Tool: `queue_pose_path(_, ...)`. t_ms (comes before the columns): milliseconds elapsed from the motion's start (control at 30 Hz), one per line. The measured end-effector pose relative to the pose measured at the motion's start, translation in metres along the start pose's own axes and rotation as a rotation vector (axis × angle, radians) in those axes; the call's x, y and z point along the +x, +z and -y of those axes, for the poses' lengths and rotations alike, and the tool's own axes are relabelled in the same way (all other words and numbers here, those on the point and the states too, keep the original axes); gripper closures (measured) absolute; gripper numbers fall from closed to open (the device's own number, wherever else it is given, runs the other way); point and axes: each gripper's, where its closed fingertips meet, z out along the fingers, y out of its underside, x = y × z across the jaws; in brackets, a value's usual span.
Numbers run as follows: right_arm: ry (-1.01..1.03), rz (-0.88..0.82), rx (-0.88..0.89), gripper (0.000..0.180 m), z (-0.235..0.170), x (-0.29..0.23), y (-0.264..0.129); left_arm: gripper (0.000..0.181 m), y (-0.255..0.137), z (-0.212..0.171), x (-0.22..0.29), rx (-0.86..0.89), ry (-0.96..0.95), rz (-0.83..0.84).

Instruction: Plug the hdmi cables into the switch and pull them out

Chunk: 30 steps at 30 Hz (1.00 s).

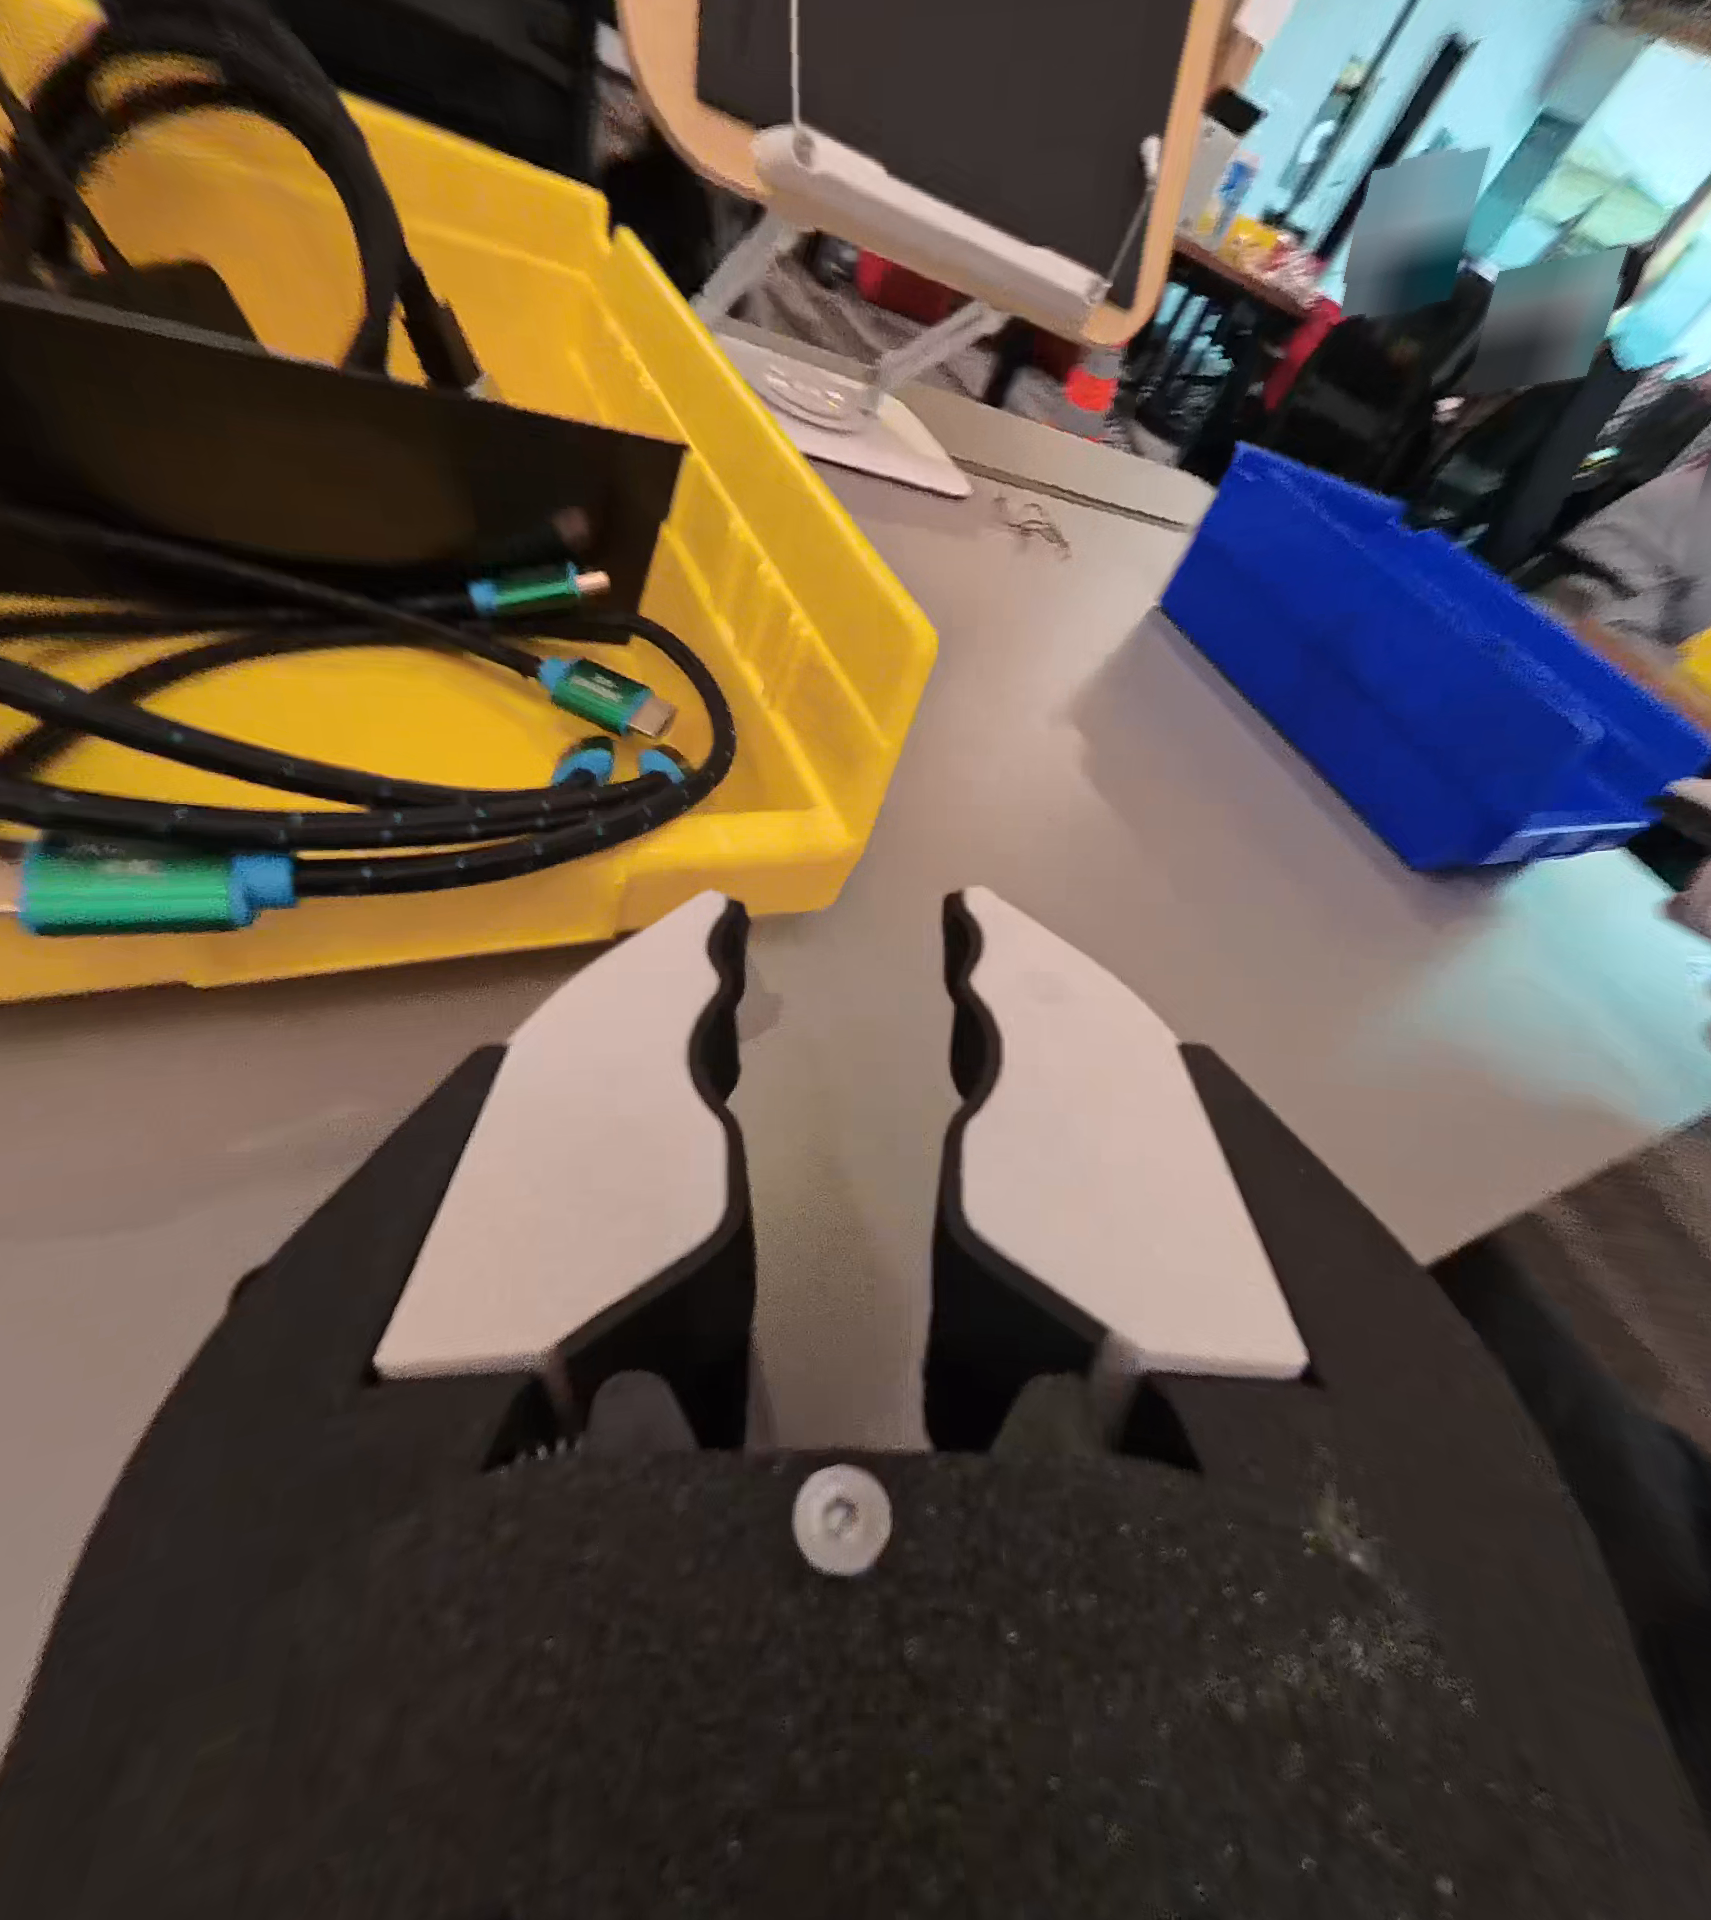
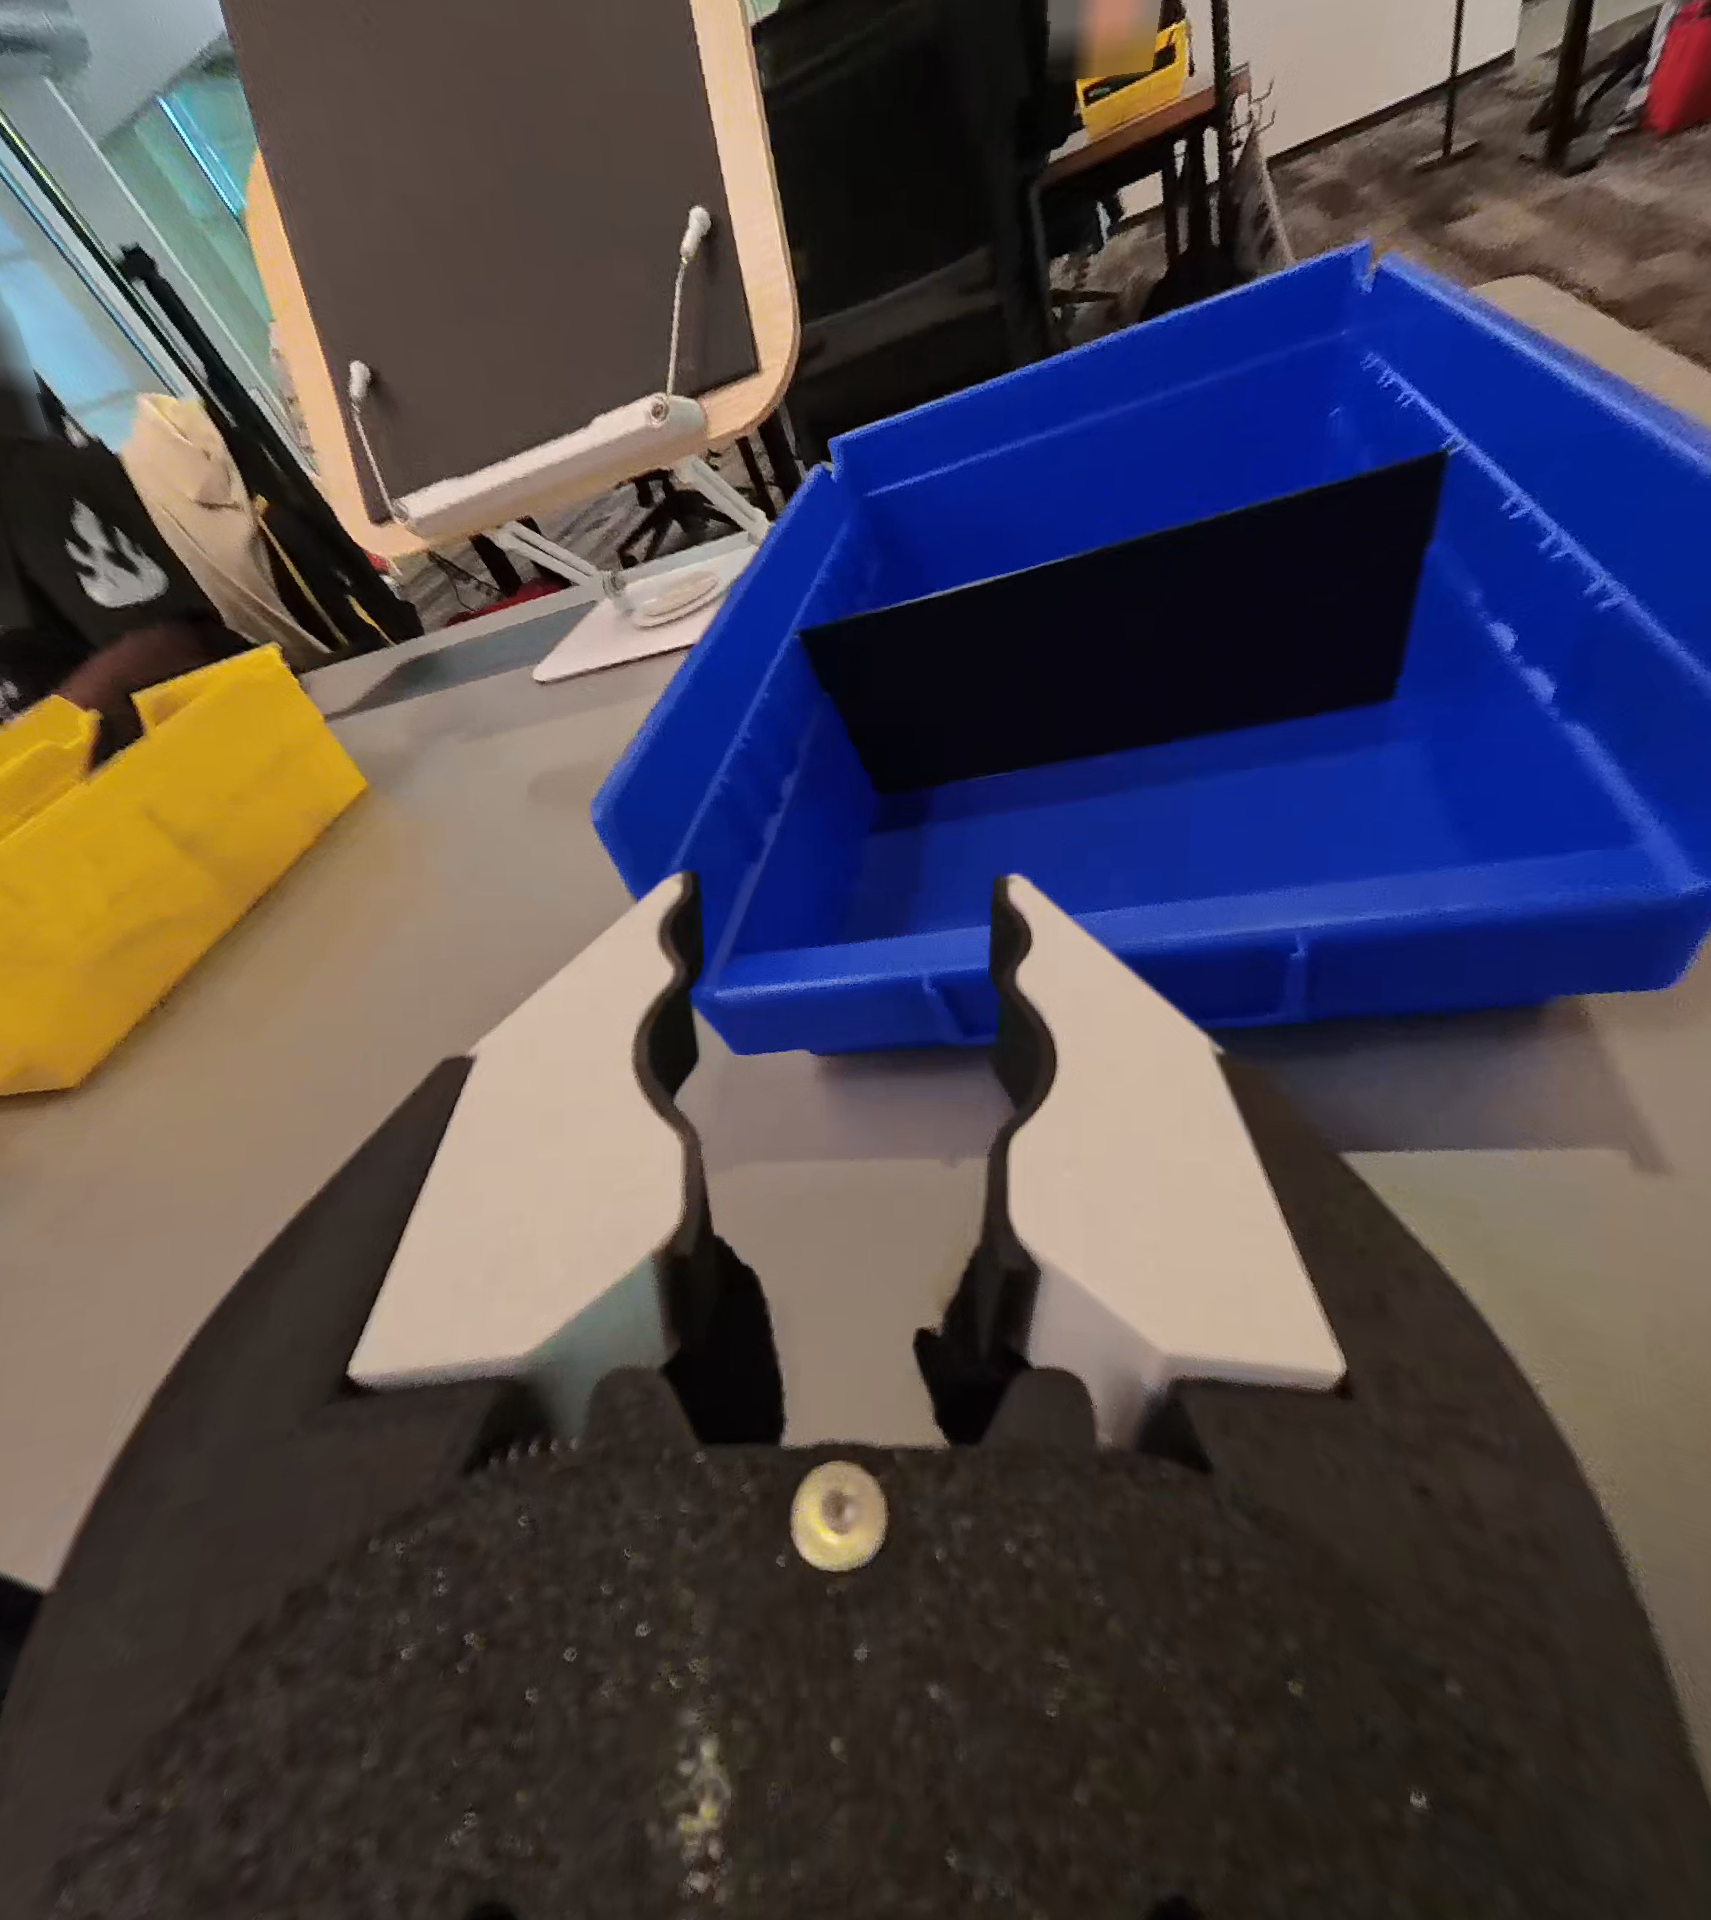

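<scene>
Several black braided HDMI cables (image 1: pixel 394 821) with green and blue plugs lie coiled in a yellow bin (image 1: pixel 789 665) at the left of the left wrist view. One green plug (image 1: pixel 134 883) rests on the bin's front lip, another (image 1: pixel 602 696) lies further in. A black divider (image 1: pixel 290 468) stands across the bin. I see no switch in either view. My left gripper (image 1: pixel 846 914) is open and empty over the grey table, just right of the bin's front corner. My right gripper (image 2: pixel 846 894) is open and empty, in front of a blue bin (image 2: pixel 1246 966).
The blue bin holds only a black divider (image 2: pixel 1121 613); it also shows in the left wrist view (image 1: pixel 1402 665). The yellow bin (image 2: pixel 103 883) sits left in the right wrist view. A framed board on a white stand (image 2: pixel 518 312) stands behind. The table edge (image 1: pixel 1578 1195) runs at right. About 50 cm separates my left fingertips from my right. The green plug (image 1: pixel 134 883) lies some 9 cm from my left tips, 55 cm from my right tips.
</scene>
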Motion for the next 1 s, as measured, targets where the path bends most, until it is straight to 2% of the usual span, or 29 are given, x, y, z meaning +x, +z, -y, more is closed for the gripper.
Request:
queue_pose_path(100, -0.101, -0.076, 0.005, 0.125, 0.003, 0.014, -0.003, 0.140, -0.003, 0.007, -0.012, 0.035, -0.128, -0.016)
queue_pose_path(200, -0.070, -0.070, 0.028, 0.125, 0.007, 0.015, -0.006, 0.140, -0.008, 0.012, -0.023, 0.060, -0.190, 0.006)
queue_pose_path(433, -0.026, 0.010, 0.003, 0.125, -0.002, -0.003, -0.001, 0.138, -0.011, 0.003, -0.041, -0.014, 0.022, 0.214)
queue_pose_path(667, -0.126, 0.019, -0.059, 0.125, -0.014, -0.012, 0.005, 0.135, -0.008, -0.005, -0.054, -0.065, 0.046, 0.302)
queue_pose_path(867, -0.173, 0.029, -0.090, 0.125, -0.022, -0.019, 0.007, 0.129, -0.001, 0.022, -0.062, 0.105, -0.185, 0.256)
queue_pose_path(1000, -0.239, 0.015, -0.132, 0.125, -0.030, -0.020, 0.008, 0.134, -0.016, 0.034, -0.074, 0.163, -0.147, 0.359)
